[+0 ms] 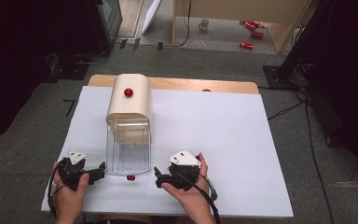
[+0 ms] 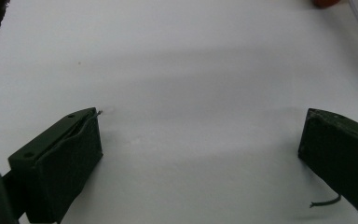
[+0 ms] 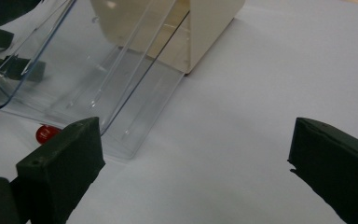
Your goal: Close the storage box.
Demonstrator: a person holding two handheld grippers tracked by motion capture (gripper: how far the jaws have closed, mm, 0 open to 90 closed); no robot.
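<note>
Grippers first: we see the left gripper (image 1: 98,171) near the table's (image 1: 242,149) front left corner, its jaws spread wide over bare white surface with nothing between them. In the left gripper view its fingers (image 2: 60,158) frame empty tabletop, and a red shape shows cut off at the top edge. The right gripper (image 1: 161,177) sits close to the front edge, near the middle, jaws likewise wide apart and holding nothing. Between the two grippers lies a small red ball (image 1: 130,178), just in front of the clear plastic drawer (image 1: 128,156). That drawer is pulled out toward the front edge from a cream box (image 1: 129,105), which stands left of the table's middle, close to the back edge, and bears a red knob (image 1: 128,92) on top. In the right gripper view we find the ball (image 3: 46,133) touching the table beside the drawer's clear front (image 3: 74,79), just behind the left finger (image 3: 60,168).
</note>
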